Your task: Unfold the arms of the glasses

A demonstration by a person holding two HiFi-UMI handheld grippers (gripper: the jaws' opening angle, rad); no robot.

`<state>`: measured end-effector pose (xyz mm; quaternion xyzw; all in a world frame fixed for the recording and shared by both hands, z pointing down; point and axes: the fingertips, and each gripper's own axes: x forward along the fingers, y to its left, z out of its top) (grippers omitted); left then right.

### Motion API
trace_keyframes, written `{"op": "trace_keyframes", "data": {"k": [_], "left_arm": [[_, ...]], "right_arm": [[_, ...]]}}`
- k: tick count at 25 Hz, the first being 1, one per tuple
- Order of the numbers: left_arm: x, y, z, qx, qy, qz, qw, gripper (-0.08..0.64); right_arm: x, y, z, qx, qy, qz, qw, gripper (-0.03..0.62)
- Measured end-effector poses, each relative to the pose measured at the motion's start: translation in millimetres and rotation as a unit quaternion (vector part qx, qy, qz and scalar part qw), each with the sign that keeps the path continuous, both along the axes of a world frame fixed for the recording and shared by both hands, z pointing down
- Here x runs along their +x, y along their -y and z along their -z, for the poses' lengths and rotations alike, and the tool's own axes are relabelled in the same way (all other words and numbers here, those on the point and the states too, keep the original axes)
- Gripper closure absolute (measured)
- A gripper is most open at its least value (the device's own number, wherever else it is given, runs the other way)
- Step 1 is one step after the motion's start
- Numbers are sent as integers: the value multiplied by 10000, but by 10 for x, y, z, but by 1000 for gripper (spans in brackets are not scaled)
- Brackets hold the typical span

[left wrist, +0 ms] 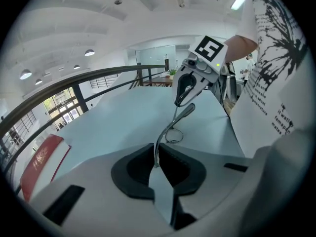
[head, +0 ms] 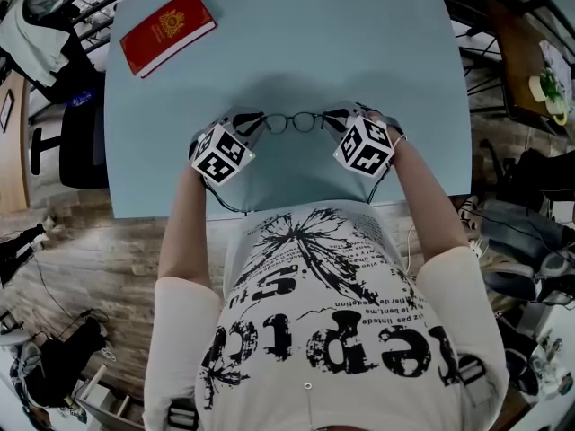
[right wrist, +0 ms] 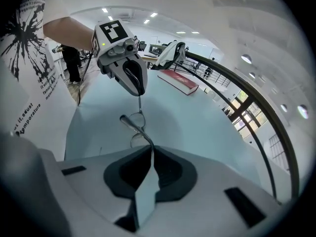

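Observation:
The thin metal-framed glasses (head: 292, 121) hang just over the pale blue table (head: 359, 52), stretched between both grippers. My left gripper (head: 241, 131) is shut on the tip of one arm of the glasses (left wrist: 170, 127), which runs from the jaws out to the lenses (left wrist: 174, 135). On the other side, my right gripper (head: 346, 124) is shut on the tip of the other arm (right wrist: 138, 130). In the left gripper view the right gripper (left wrist: 185, 90) faces me past the frame. The right gripper view shows the left gripper (right wrist: 133, 80) the same way.
A red book (head: 167, 31) lies at the table's far left corner. The person's white printed shirt (head: 323, 330) is right at the near edge. Chairs and cluttered floor surround the table.

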<state>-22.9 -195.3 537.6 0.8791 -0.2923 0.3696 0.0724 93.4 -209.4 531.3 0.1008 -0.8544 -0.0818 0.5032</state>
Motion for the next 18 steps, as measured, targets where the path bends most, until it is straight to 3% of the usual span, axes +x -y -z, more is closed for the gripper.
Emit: {"op": "trace_keyframes", "data": {"k": [5, 12, 18], "left_arm": [[-24, -63, -43, -59, -37, 146, 9999, 483], [-90, -196, -26, -32, -88, 362, 9993, 454], [-155, -293, 233, 476, -285, 739, 9957, 456]], "right_arm": [[-14, -2, -1, 101, 88, -131, 9998, 555], [65, -77, -4, 130, 256, -427, 9987, 488], [157, -161, 116, 82, 632, -1051, 9924, 522]]}}
